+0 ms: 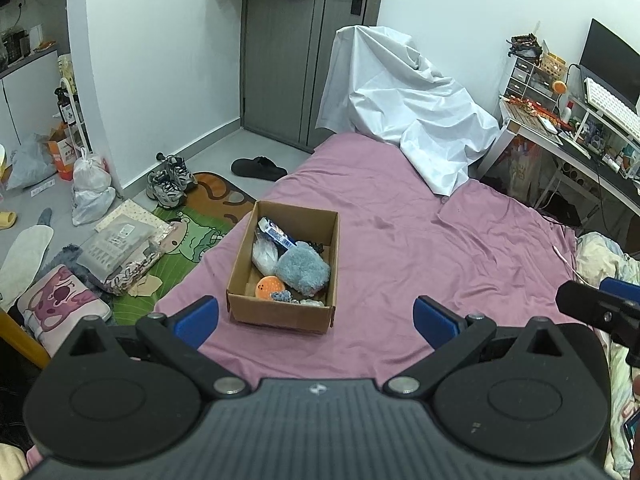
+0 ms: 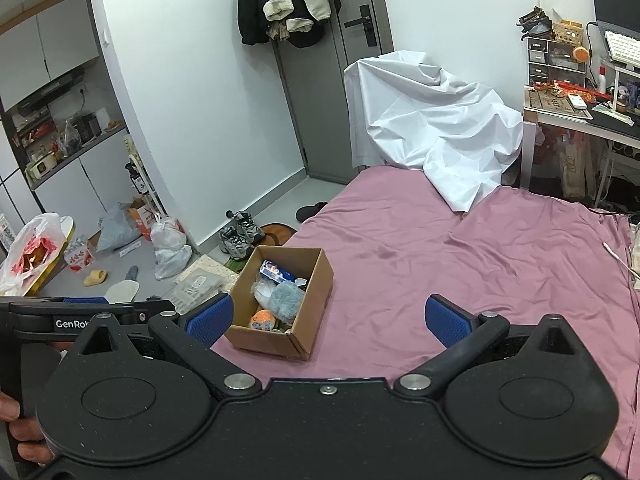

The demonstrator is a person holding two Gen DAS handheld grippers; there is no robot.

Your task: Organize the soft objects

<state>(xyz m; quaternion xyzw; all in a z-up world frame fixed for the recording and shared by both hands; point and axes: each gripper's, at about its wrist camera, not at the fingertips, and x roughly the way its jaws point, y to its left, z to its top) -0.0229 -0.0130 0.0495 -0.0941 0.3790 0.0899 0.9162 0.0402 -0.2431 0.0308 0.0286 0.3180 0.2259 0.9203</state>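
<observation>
Left wrist view shows the cardboard box (image 1: 282, 270) on the pink bed (image 1: 420, 248) at 12 o'clock of the empty, spread left gripper (image 1: 316, 322), right gripper (image 2: 328, 318) likewise released; its fluffy blue-grey plush (image 1: 302, 270) looks light and squashy, best pinched across its bulging middle.

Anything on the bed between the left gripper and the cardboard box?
No. In the left wrist view only bare pink sheet separates the open left gripper from the cardboard box.

walls white (image 1: 168, 80) | door grey (image 1: 280, 60) | floor grey, cluttered (image 1: 208, 152) | bed pink-sheeted (image 1: 400, 220) | desk right (image 1: 560, 136)
</observation>
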